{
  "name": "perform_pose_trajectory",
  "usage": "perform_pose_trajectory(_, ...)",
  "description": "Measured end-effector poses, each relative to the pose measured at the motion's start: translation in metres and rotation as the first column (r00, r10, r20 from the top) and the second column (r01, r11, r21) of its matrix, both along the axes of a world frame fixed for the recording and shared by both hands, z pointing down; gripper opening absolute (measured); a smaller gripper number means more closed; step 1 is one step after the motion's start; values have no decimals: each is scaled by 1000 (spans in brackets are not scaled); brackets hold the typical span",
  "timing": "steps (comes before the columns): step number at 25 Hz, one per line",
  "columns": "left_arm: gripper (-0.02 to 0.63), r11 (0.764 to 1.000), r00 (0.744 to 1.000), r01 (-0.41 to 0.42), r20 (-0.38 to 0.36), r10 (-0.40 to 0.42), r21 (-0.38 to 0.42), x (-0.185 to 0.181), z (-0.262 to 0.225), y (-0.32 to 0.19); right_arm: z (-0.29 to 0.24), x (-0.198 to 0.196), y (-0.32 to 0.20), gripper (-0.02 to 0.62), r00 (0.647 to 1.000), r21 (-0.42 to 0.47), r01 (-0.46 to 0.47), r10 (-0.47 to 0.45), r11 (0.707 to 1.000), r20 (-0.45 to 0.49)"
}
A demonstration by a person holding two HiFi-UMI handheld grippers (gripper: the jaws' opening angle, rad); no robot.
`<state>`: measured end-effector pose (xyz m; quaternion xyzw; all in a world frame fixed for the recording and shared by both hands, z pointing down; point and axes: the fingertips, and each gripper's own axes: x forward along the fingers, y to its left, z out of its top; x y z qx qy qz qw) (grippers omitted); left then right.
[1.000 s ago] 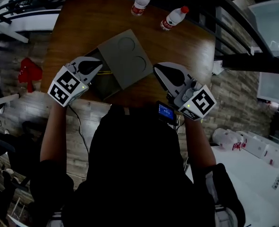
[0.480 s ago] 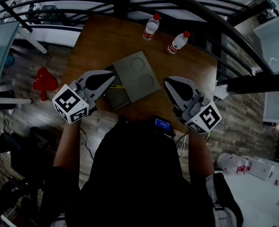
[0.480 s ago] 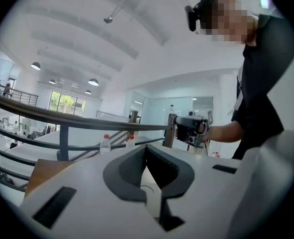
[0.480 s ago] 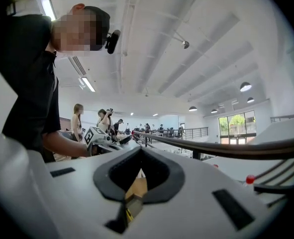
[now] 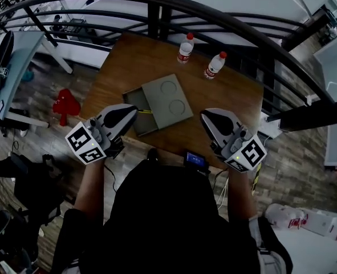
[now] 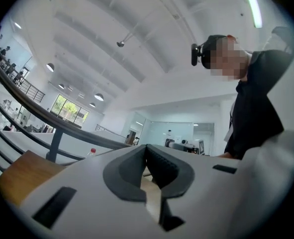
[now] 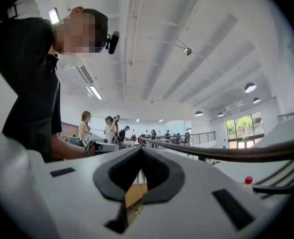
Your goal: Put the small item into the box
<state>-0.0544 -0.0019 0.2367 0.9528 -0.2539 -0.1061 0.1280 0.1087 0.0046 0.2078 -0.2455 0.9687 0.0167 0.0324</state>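
- Wooden table (image 5: 225, 96) up by a dark railing (image 5: 214, 16), going by the head view. The grey box (image 5: 168, 99) sits mid-frame with its lid shifted to the right, so a dark open slot shows at its left end. Two water bottles (image 5: 185, 48) stand in the upper middle, well apart from it. So where's the small item?

- Best guess is the thin yellow thing (image 5: 146, 111) lying at the open slot, right against the lid's edge. It's too tiny to say what it is, or whether it's properly inside.

- And the tools?

- The left gripper (image 5: 133, 112) is at the box's lower left, with its tip near that slot. The right gripper (image 5: 204, 116) is off to the lower right, clear of the box. In both gripper views the jaws are pressed together at the tips with nothing between them.

- How would it handle?

- It looks skinny and light, probably stiff like a stick, so I'd expect it to roll or flick out of a sloppy pinch. I'd spread the jaws first, then take it across the middle of its length, gently, rather than by an end.
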Motion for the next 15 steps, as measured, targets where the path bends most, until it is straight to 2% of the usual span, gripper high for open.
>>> perform_pose_trajectory(3,15,1000,1000,2,17,-2,-20,12,7,17,1,14,14,11,1000,-4,6,-6,1000,20)
perform_pose_trajectory(7,15,999,1000,-6,-12,6,-37,34,13,54,12,40,47,11,1000,-25,10,-9,1000,20)
perform_pose_trajectory(15,15,991,1000,-18,-8,17,-132,69,44,122,49,65,106,11,998,-96,56,-52,994,41)
